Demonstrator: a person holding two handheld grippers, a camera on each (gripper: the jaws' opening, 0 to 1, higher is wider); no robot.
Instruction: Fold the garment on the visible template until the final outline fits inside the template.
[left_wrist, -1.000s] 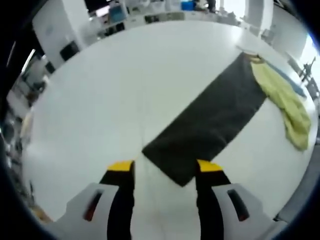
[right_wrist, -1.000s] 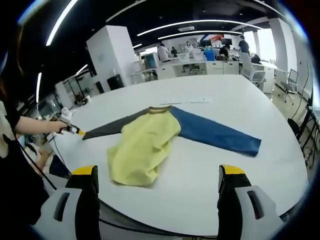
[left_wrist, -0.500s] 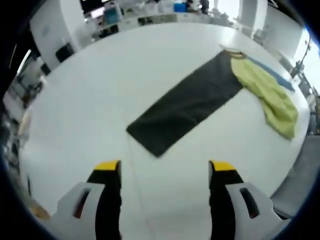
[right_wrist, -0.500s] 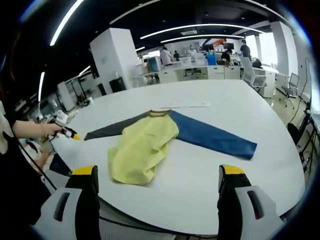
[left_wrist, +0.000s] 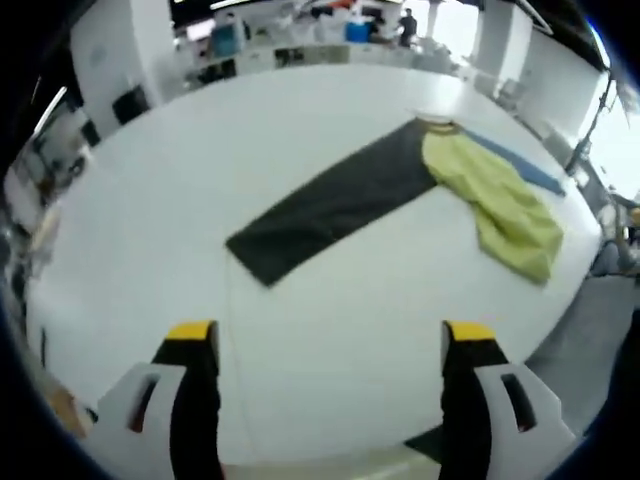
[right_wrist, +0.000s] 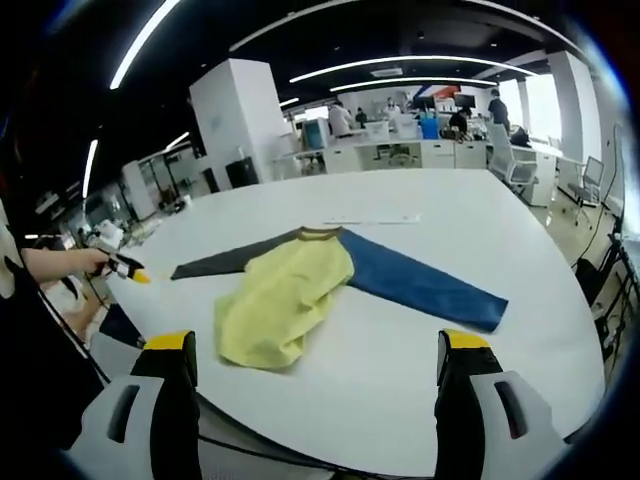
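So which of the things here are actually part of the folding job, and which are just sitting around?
Part of the job:
- garment, with yellow body, dark sleeve and blue sleeve, spread out unfolded
- white table it lies on
- left claw and right claw, both open, holding nothing

Just lying about:
- office chairs
- desks with screens
- white pillar

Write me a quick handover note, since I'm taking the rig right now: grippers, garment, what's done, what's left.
Left hand-held gripper: open, holding nothing, above the white table short of the dark sleeve.
Right hand-held gripper: open, holding nothing, at the table edge.
Garment: yellow body bunched, dark sleeve and blue sleeve spread flat.
Done: no fold visible.
Left: all folding; I can't make out a template.
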